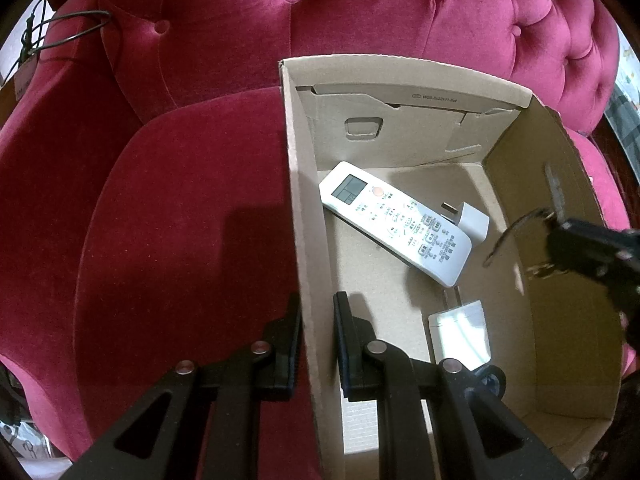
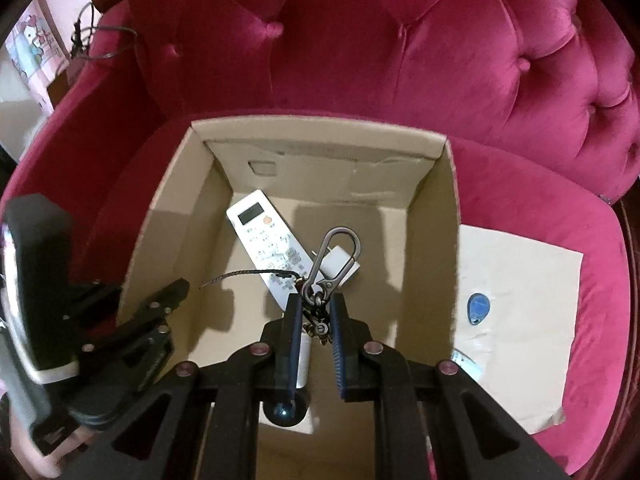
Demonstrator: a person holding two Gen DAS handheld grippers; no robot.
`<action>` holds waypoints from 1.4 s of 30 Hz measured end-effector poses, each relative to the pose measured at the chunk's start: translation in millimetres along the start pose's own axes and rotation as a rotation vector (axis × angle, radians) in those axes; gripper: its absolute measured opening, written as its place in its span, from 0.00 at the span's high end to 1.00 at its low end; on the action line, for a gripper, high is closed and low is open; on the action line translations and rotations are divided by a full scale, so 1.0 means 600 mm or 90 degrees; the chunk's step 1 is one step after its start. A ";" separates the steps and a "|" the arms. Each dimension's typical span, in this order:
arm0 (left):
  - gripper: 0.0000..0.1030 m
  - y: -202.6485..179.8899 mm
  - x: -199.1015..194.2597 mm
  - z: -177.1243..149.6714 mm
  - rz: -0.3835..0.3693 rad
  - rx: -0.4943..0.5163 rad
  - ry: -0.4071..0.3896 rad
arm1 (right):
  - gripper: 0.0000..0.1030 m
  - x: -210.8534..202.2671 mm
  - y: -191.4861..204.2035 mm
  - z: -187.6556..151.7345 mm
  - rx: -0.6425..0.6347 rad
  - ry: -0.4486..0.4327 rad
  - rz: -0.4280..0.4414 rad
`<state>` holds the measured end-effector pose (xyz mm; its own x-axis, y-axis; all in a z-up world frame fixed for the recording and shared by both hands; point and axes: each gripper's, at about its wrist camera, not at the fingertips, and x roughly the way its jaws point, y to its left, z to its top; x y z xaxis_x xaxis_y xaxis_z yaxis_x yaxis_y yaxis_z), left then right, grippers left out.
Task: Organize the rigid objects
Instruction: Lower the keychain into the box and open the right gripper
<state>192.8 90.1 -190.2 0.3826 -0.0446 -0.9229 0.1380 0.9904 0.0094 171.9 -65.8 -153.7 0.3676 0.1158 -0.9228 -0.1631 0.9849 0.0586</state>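
Right wrist view: right gripper (image 2: 314,322) pinches 1 keyring (image 2: 330,264) above 1 remote (image 2: 268,240), 1 box (image 2: 168,216).

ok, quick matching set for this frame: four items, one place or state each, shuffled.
Items:
1. remote
2. keyring
3. blue tag
4. box wall

States:
A. on the paper outside the box
B. clamped by the left gripper
C. lying on the box floor
D. held in the right gripper over the box

Pairs: 1-C, 2-D, 3-A, 4-B
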 end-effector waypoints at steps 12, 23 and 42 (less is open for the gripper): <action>0.84 0.002 0.000 0.002 -0.004 -0.001 0.001 | 1.00 0.058 0.005 0.005 -0.005 0.032 -0.020; 0.84 0.001 -0.001 0.002 -0.003 0.000 0.001 | 1.00 0.050 0.009 0.009 -0.010 0.028 -0.013; 0.84 -0.002 -0.003 0.001 0.001 0.003 0.000 | 0.96 0.010 0.014 0.016 -0.020 0.000 -0.008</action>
<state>192.3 88.8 -188.4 0.3833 -0.0425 -0.9226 0.1417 0.9898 0.0132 181.4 -55.5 -155.2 0.3697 0.1029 -0.9234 -0.1874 0.9817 0.0344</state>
